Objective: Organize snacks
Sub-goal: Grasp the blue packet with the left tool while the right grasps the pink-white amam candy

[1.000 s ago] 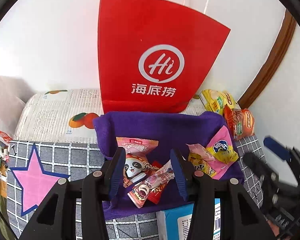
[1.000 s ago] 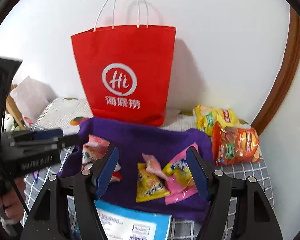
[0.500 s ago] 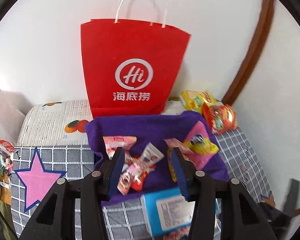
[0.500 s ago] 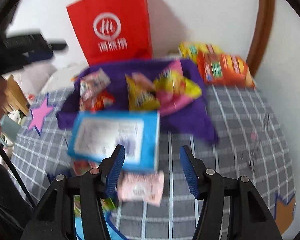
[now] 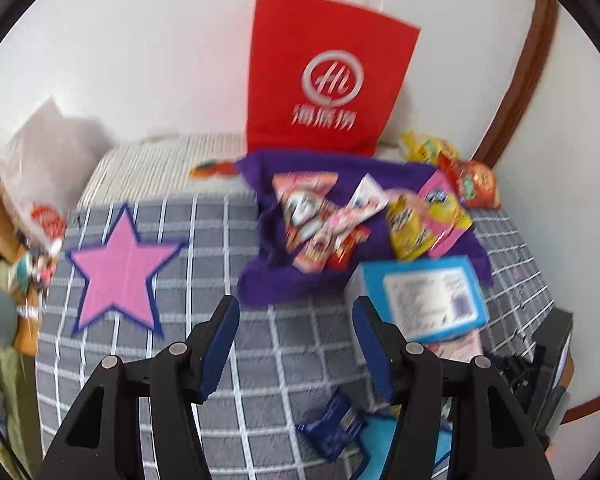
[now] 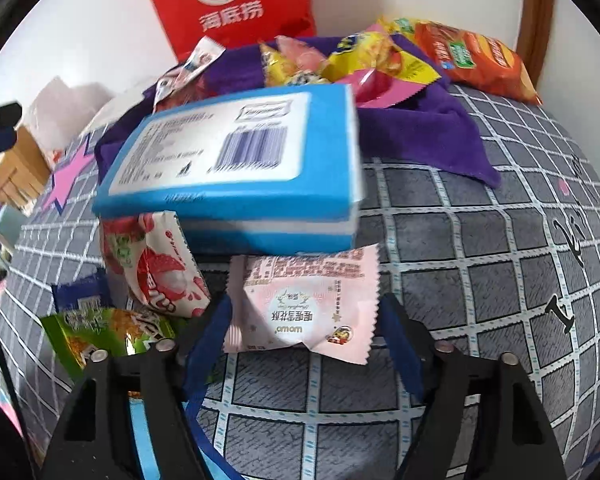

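**Snack sorting: some piled on the cloth, plenty still loose**

Right gripper (image 6: pixel 306 344) has its jaws spread wide with a pale pink snack packet (image 6: pixel 306 308) sitting between the blue pads, not pinched as far as I can tell, just straddled. Left gripper (image 5: pixel 296 344) is wide open too and holding nothing, hanging over bare checked cloth.

Progress, my read: partway. A handful of packets are already heaped on the purple cloth (image 5: pixel 268 280), a panda-print packet (image 5: pixel 304 204) and a yellow packet (image 5: pixel 412 228) among them. Still off it: the pink packet, a red-and-white lychee packet (image 6: pixel 160 268), a green packet (image 6: pixel 100 336) and the blue box (image 6: pixel 236 156), which lies at the cloth's near edge and partly over the loose packets. An orange chip bag (image 6: pixel 476 60) sits by the far corner (whether that counts as sorted, no idea).

Surface is a grey grid-pattern sheet (image 5: pixel 260 360) with a pink star (image 5: pixel 120 272) printed on it. A red paper bag (image 5: pixel 324 80) stands against a white wall, brown wooden trim (image 5: pixel 528 68) to the right.
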{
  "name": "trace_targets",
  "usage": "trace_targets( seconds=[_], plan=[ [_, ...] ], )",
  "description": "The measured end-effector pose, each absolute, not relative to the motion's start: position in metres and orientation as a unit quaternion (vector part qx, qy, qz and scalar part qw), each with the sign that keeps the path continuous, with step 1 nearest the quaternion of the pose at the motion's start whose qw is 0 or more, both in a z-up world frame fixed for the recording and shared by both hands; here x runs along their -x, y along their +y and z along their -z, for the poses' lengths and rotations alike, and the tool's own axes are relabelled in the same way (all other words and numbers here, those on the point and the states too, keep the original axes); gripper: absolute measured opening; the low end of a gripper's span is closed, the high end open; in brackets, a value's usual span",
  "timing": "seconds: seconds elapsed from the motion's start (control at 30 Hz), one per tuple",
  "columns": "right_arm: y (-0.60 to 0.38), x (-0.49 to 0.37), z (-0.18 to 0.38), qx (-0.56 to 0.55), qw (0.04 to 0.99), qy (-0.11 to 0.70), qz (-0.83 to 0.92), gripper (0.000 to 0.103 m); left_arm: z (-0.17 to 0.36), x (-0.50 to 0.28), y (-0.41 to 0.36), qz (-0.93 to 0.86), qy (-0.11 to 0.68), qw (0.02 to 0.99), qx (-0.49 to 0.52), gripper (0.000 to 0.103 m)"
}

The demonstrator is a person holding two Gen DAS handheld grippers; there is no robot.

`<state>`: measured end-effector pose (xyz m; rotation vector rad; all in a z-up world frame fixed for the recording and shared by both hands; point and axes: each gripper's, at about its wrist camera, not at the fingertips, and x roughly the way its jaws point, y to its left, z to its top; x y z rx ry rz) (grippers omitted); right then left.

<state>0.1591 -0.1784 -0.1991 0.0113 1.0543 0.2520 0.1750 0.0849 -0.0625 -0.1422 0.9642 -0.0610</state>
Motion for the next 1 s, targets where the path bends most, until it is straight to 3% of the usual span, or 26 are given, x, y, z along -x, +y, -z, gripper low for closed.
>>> trace_targets(
  seconds=[0.07,0.13,0.27,0.6,1.0],
  plan=[
    [-0.173,-0.156,0.201,0.011,0.865,0.489,-0.112,0.078,0.072,-0.168,0.082,0.030,0.471,0.879,0.063,0.056],
    [-0.169,-0.153,0.201,0.032,0.869,0.483,-0.099,0.071,0.079,-0.162,0.075,0.030,0.481,0.874,0.057,0.056],
    [-0.180,-0.144,0.196,0.005,0.875,0.475,-0.096,0.033,0.085,-0.146,0.057,0.045,0.484,0.874,0.031,0.056],
    [-0.229,-0.129,0.198,-0.068,0.881,0.462,-0.076,0.032,0.135,-0.131,0.043,0.044,0.531,0.846,0.028,0.057],
    [-0.224,-0.122,0.197,-0.027,0.896,0.438,-0.063,0.033,0.168,-0.129,0.030,0.069,0.552,0.830,0.025,0.056]
  ],
)
